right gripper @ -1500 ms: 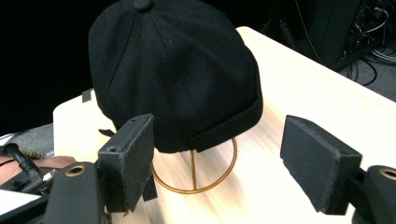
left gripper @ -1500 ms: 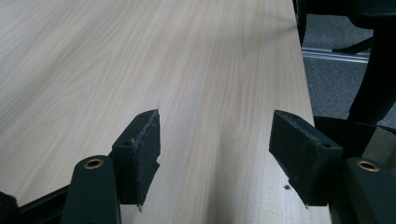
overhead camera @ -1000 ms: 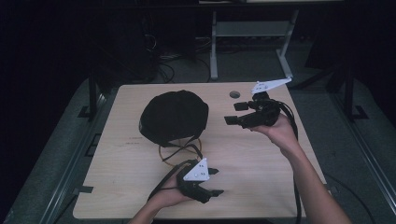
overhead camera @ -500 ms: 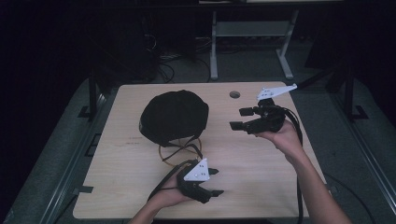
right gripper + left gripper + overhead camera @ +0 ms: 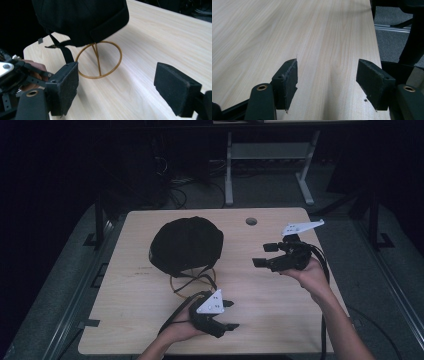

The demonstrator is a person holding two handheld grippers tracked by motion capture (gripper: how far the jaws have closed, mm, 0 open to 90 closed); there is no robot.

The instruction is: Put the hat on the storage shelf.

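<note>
A black cap (image 5: pixel 185 244) sits on a gold wire ring stand (image 5: pixel 192 284) at the table's left-centre. In the right gripper view the cap (image 5: pixel 80 17) hangs over the ring (image 5: pixel 100 60), with a black strap (image 5: pixel 65 53) dangling. My right gripper (image 5: pixel 264 255) hovers to the right of the cap and points at it. Its jaws have just been opening and stand open with nothing between them (image 5: pixel 117 87). My left gripper (image 5: pixel 230 315) rests near the front edge, open over bare wood (image 5: pixel 327 85).
The light wood table (image 5: pixel 280 310) has a round cable hole (image 5: pixel 251 221) at the back. My left hand and its gripper (image 5: pixel 17 72) lie left of the ring. A metal frame (image 5: pixel 265 155) and cables stand behind the table.
My right gripper has come down and a little toward the front of the table, still facing the cap, with its jaws slightly wider. The left gripper has kept still.
</note>
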